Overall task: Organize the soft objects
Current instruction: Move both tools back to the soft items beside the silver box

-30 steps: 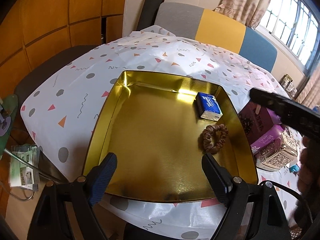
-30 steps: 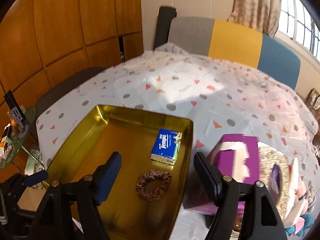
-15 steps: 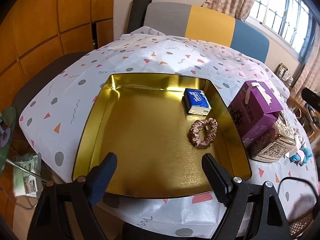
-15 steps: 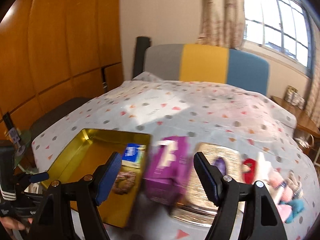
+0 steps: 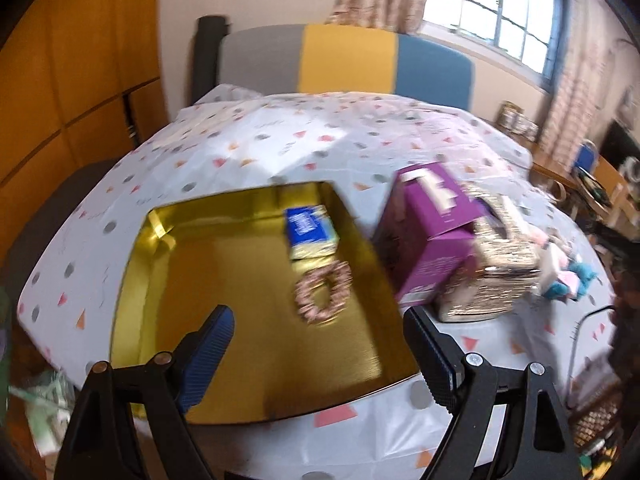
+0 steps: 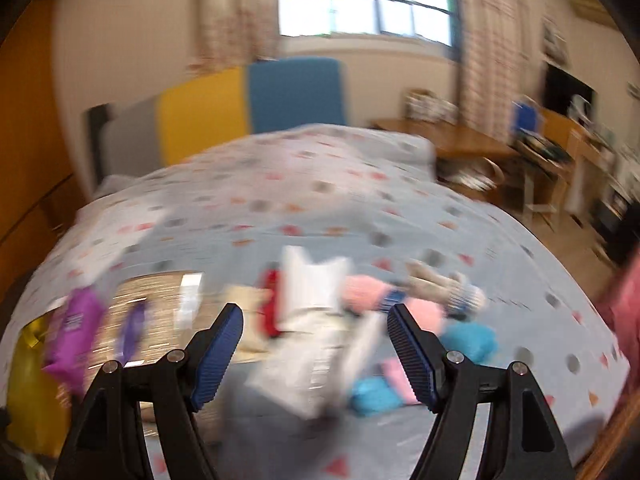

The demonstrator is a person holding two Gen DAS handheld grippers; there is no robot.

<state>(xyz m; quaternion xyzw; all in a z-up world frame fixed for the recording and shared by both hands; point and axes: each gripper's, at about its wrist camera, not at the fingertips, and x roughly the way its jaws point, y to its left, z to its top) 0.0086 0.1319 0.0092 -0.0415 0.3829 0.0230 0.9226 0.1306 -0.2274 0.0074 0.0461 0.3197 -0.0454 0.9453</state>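
Both your claws gape empty: the left claw (image 5: 316,356) waits over the gold tray (image 5: 136,280), the right claw (image 6: 314,350) faces the soft-toy pile (image 6: 400,312) for picking.

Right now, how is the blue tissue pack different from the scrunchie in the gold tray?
The blue tissue pack is a blocky rectangle; the scrunchie is a ring with a hole in the middle. The pack is blue with a pale side; the scrunchie looks pinkish brown. The pack sits nearer the tray's far corner; the scrunchie lies closer to the camera. Both rest inside the gold tray, untouched.
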